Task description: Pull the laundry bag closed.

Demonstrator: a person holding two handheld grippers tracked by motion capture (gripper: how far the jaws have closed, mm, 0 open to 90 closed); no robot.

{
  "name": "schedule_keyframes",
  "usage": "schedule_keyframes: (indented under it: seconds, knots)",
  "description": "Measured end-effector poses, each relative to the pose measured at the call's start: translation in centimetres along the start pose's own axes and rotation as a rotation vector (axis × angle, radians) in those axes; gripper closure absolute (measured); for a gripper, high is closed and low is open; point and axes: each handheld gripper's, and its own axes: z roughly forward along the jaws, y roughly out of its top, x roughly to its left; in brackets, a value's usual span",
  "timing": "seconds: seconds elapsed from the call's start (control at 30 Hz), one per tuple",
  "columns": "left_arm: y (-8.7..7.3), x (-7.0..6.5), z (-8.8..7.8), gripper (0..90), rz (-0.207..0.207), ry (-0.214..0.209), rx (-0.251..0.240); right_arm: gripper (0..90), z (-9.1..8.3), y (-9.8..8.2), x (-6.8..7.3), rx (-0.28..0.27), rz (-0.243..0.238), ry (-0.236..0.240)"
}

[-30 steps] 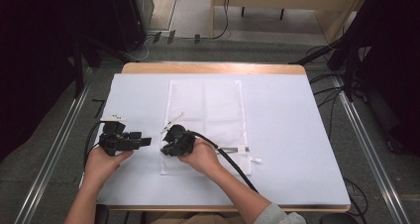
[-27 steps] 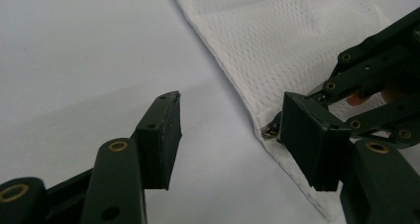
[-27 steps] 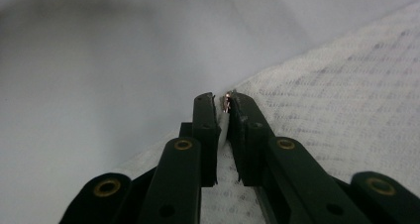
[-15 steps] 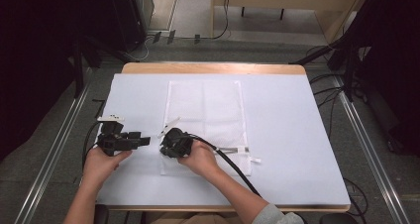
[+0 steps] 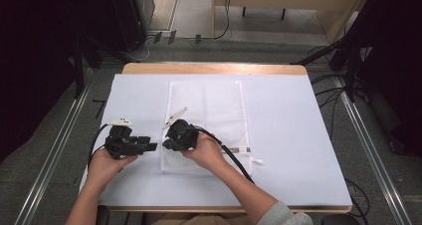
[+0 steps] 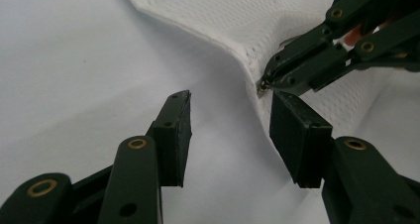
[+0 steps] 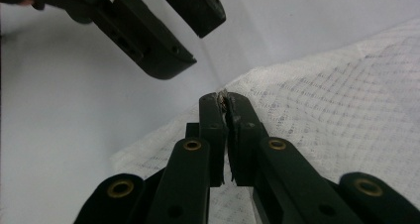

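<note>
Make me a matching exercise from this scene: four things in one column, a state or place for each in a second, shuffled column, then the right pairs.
Things:
1. right gripper
2. left gripper
3. white mesh bag
4. black cable

States or places:
A. jaws apart, nothing pressed between the pads
B. lies flat on the white table cover, its left edge pulled up
C. jaws shut on the bag's edge
D. trails back from the right gripper across the bag, toward the person's forearm

Pairs: 1-C, 2-A, 3-B, 4-D
</note>
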Motion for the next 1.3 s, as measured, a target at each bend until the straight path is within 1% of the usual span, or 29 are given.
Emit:
schedule_keyframes:
  seconds: [0.03,0.07,0.1,0.13,0.17,0.2,0.23,0.27,0.3,0.33,0.37,0.53,0.57,0.6,0.67,0.77,0.8,0.83,0.93,1.07,1.1,1.17,1.23,1.3]
  knots:
    - [0.0,-0.1,0.0,51.2,0.008,-0.010,0.002,87.9,-0.1,0.1,0.0,-0.002,0.001,0.003]
    - [0.1,-0.1,0.1,52.0,0.003,-0.033,-0.004,87.9,-0.3,0.2,-0.1,-0.006,0.003,0.004]
    - [0.1,-0.1,0.1,53.6,0.003,-0.033,-0.004,87.9,-0.4,0.3,-0.1,-0.008,-0.002,0.007]
    - [0.1,-0.2,0.2,53.6,0.005,-0.045,-0.006,87.9,-0.4,0.3,-0.1,-0.008,-0.002,0.007]
    - [0.2,-0.4,0.3,56.5,0.012,-0.054,0.000,87.9,-0.5,0.3,-0.2,-0.014,0.006,0.027]
    - [0.2,-0.5,0.4,56.5,0.020,-0.060,0.009,87.9,-0.5,0.3,-0.2,-0.014,0.006,0.027]
    - [0.2,-0.7,0.8,58.1,0.031,-0.059,0.042,87.9,-0.5,0.3,-0.1,-0.013,0.008,0.030]
    - [0.2,-0.7,0.8,59.0,0.031,-0.059,0.042,87.9,-0.5,0.3,-0.1,-0.013,0.002,0.032]
    - [0.1,-0.8,1.3,59.8,0.039,-0.063,0.084,87.9,-0.6,0.3,-0.1,-0.014,-0.001,0.032]
    - [0.1,-0.8,1.3,60.8,0.039,-0.063,0.084,87.9,-0.6,0.4,-0.1,-0.019,-0.004,0.035]
    - [0.1,-0.9,1.5,62.3,0.046,-0.071,0.099,87.9,-0.8,0.4,-0.1,-0.022,-0.001,0.038]
    - [0.3,-1.0,2.0,66.1,0.052,-0.090,0.108,87.9,-1.3,0.4,0.0,-0.022,-0.012,0.053]
    - [0.3,-1.1,2.2,67.0,0.050,-0.092,0.111,87.9,-1.4,0.3,0.0,-0.023,-0.020,0.066]
    - [0.3,-1.1,2.3,67.0,0.058,-0.098,0.119,87.9,-1.4,0.3,0.0,-0.023,-0.020,0.066]
    - [0.3,-1.2,2.5,69.4,0.070,-0.095,0.122,87.9,-1.4,0.4,0.2,-0.017,-0.036,0.080]
    - [0.4,-1.1,2.6,70.5,0.071,-0.106,0.123,87.9,-1.4,0.4,0.2,-0.011,-0.051,0.092]
    - [0.4,-1.1,2.6,73.0,0.074,-0.114,0.126,87.9,-1.4,0.4,0.3,-0.006,-0.056,0.107]
    - [0.3,-1.1,2.6,74.1,0.083,-0.112,0.126,87.9,-1.5,0.4,0.3,-0.003,-0.057,0.113]
    - [0.3,-1.2,2.6,77.8,0.095,-0.115,0.133,87.9,-1.4,0.4,0.2,0.005,-0.065,0.125]
    - [0.4,-1.3,2.6,79.8,0.117,-0.110,0.135,87.9,-1.3,0.4,0.2,0.010,-0.063,0.126]
    - [0.4,-1.4,2.6,80.1,0.117,-0.115,0.128,87.9,-1.3,0.3,0.2,0.010,-0.060,0.126]
    - [0.4,-1.4,2.7,82.2,0.122,-0.114,0.133,87.9,-1.2,0.3,0.1,0.009,-0.057,0.130]
    - [0.4,-1.5,2.7,86.5,0.126,-0.114,0.140,88.0,-1.0,0.3,0.0,0.008,-0.056,0.129]
    - [0.4,-1.5,2.7,87.2,0.119,-0.119,0.144,88.0,-1.0,0.3,0.0,0.010,-0.048,0.136]
